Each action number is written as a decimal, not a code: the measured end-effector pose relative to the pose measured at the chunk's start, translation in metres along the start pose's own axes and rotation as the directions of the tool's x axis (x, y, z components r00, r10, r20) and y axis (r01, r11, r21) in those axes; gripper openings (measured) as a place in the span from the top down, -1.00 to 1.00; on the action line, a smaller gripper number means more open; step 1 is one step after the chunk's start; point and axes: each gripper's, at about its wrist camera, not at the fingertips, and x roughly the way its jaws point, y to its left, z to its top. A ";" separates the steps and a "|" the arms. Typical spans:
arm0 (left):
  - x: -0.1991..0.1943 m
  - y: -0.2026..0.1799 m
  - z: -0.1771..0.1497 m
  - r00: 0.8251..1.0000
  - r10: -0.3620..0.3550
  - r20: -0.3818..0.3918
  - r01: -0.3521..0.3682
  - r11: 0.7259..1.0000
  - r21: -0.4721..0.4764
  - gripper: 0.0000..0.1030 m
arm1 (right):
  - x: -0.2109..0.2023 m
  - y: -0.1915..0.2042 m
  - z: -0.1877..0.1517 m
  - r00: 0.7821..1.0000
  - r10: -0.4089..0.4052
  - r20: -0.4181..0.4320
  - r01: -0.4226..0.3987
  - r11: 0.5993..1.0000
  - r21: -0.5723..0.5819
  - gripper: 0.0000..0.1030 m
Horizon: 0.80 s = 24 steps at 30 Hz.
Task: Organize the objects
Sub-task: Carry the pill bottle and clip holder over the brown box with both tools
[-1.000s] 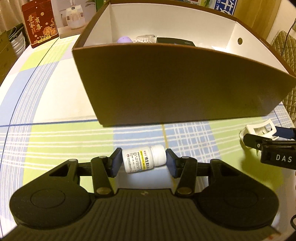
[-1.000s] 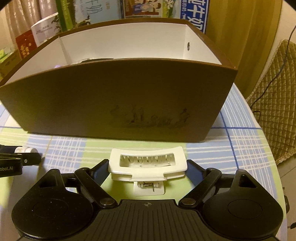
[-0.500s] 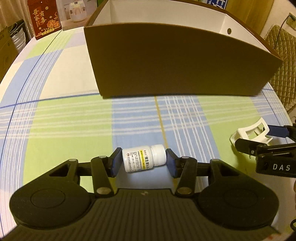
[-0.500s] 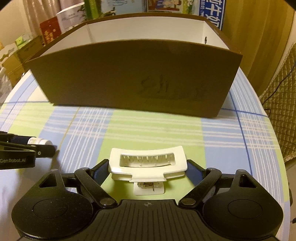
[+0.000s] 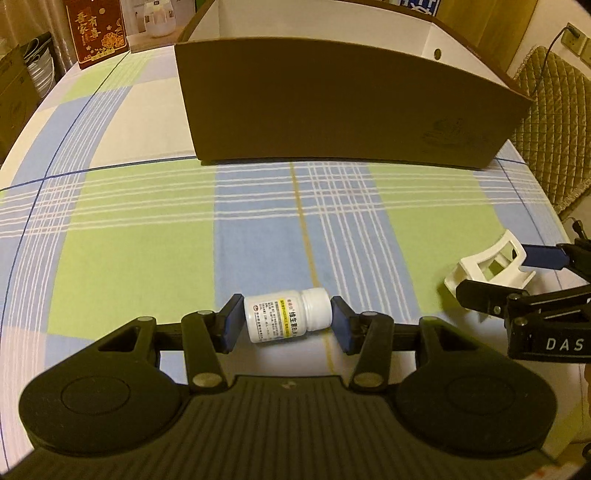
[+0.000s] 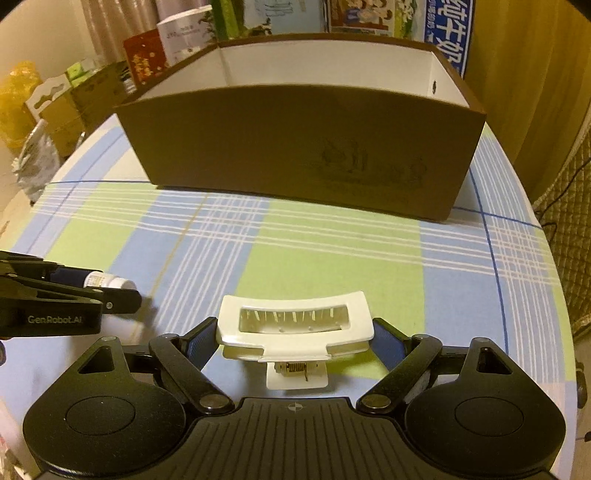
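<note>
My left gripper (image 5: 287, 320) is shut on a small white pill bottle (image 5: 286, 318) lying sideways, cap to the right, low over the checked tablecloth. My right gripper (image 6: 294, 335) is shut on a white hair claw clip (image 6: 293, 328), teeth facing forward. Each gripper shows in the other's view: the right gripper (image 5: 491, 267) with the clip (image 5: 487, 264) at the right edge, the left gripper (image 6: 107, 286) with the bottle (image 6: 107, 281) at the left edge. A brown cardboard box (image 5: 347, 110) with a white inside stands open-topped farther back on the table; its contents are hidden.
The checked green, blue and white tablecloth (image 5: 147, 240) lies between the grippers and the box (image 6: 295, 147). A red carton (image 5: 98, 31) stands at the back left, books and cartons (image 6: 177, 40) behind the box, and a quilted chair (image 5: 554, 122) at the right.
Both grippers have pulled back from the box with their objects still held; the box now looks smaller and farther away, and its inside contents are out of sight.
</note>
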 end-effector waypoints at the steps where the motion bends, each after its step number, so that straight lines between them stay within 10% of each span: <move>1: -0.003 -0.002 -0.001 1.000 -0.001 0.001 0.001 1.000 0.001 0.13 | -0.003 -0.001 0.001 1.000 0.006 0.004 -0.006 1.000 -0.003 -0.63; 24: -0.078 -0.029 0.041 0.988 -0.076 0.132 0.069 0.996 0.057 0.13 | -0.070 -0.005 0.045 0.990 0.074 0.123 -0.072 0.997 -0.023 -0.63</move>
